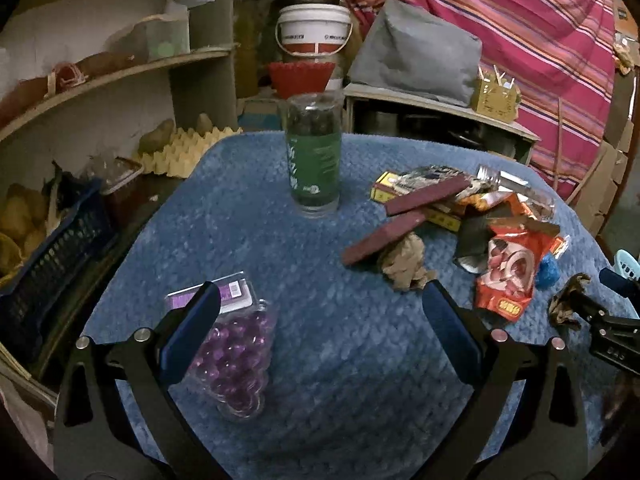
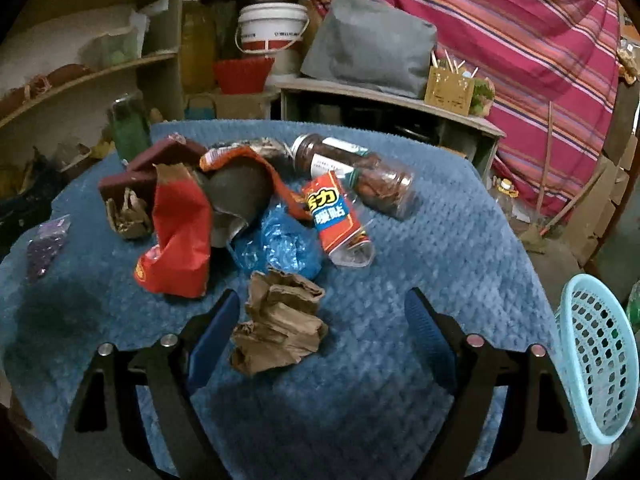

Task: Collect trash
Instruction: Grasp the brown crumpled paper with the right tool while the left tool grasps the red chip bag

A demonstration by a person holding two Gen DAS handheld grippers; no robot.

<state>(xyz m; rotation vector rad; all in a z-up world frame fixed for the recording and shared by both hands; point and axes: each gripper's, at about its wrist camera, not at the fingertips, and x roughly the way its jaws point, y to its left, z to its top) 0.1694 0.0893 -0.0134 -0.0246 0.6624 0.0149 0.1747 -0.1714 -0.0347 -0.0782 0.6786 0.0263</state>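
A blue knitted cloth (image 2: 420, 240) covers the tabletop, and the trash sits heaped toward its far right side. The right claw (image 2: 322, 314) hangs low over the cloth with its fingers spread wide, empty; a crumpled wad of brown paper (image 2: 280, 324) lies on the cloth between them, close to the left finger, though I cannot tell whether it touches.

Just beyond the wad is a scrunched blue plastic bag (image 2: 284, 248), and beside that a red snack bag (image 2: 180, 240), a red-and-blue warmer packet (image 2: 334, 216) and a clear jar (image 2: 360, 172) lying on its side with brown contents. Two dark red flat boxes (image 2: 136, 168) lean at the back left of the heap, with a second ball of brown paper (image 2: 130, 216) in front of them. A light blue plastic basket (image 2: 600, 356) stands off the right edge of the tabletop.

The left claw (image 1: 320, 308) is also wide open and holds nothing. Its left finger overlaps, in its own view, a clear packet of purple beads (image 1: 236, 360) lying apart from the heap. A tall glass with a green label (image 1: 314, 160) stands upright near the far edge.
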